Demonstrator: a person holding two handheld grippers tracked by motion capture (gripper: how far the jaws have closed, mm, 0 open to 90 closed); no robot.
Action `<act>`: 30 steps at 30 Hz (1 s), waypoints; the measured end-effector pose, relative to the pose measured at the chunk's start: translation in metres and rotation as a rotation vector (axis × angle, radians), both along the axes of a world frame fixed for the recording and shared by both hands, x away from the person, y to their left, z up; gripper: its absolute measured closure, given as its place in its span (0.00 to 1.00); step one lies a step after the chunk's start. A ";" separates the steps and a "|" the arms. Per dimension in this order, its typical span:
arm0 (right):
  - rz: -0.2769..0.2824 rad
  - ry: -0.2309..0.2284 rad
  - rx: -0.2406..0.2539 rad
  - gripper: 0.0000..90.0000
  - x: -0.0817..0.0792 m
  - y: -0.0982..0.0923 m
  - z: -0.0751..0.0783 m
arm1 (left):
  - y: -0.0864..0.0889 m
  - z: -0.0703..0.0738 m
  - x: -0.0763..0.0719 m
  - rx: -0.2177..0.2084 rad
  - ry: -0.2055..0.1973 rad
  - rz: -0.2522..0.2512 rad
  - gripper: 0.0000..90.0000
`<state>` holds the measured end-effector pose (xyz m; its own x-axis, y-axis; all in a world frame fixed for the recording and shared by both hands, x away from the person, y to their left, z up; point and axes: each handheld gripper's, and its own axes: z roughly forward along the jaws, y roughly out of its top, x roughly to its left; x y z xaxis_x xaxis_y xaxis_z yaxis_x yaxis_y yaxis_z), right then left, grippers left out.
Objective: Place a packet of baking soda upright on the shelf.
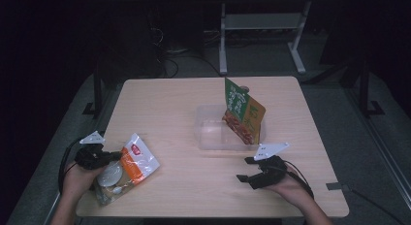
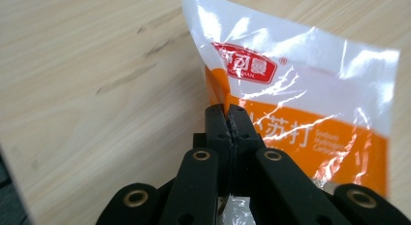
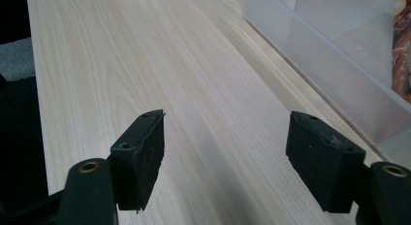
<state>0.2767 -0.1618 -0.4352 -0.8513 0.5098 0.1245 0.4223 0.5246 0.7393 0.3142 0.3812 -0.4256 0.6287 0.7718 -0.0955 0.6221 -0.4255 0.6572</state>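
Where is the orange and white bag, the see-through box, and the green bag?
orange and white bag (image 2: 300,84), left gripper view, white top part.
see-through box (image 1: 213,133), high view, bare floor.
green bag (image 1: 236,100), high view, green top panel.

White-orange pouch (image 2: 310,104) — reads "苏打", "Sodium Hydrogen"; red logo chars unclear.

Orange-and-white packet (image 2: 310,104), green-and-orange bag (image 1: 243,111), black tool (image 2: 230,120).

A lab or test room, by the look of it — a lone pale wooden table (image 1: 194,186) on grey floor, dark surroundings, loose cables (image 1: 167,57) (near a desk's white metal legs (image 1: 261,36)) behind.
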 end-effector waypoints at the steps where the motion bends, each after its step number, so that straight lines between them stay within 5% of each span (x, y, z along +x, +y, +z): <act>1: 0.001 -0.002 0.001 0.33 0.000 0.000 0.000 | -0.002 0.002 0.000 -0.012 -0.002 -0.003 1.00; 12: 0.003 -0.009 0.005 0.33 0.000 0.001 0.000 | -0.028 0.029 -0.006 -0.183 -0.096 -0.046 1.00; 30: 0.059 -0.013 0.068 0.34 0.007 0.025 0.000 | -0.092 0.065 -0.008 -0.322 -0.196 -0.191 1.00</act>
<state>0.2840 -0.1365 -0.4355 -0.8812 0.4497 0.1456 0.3822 0.4968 0.7792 0.3064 0.2897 -0.3606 0.7879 0.5898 -0.1771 0.4022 -0.2751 0.8733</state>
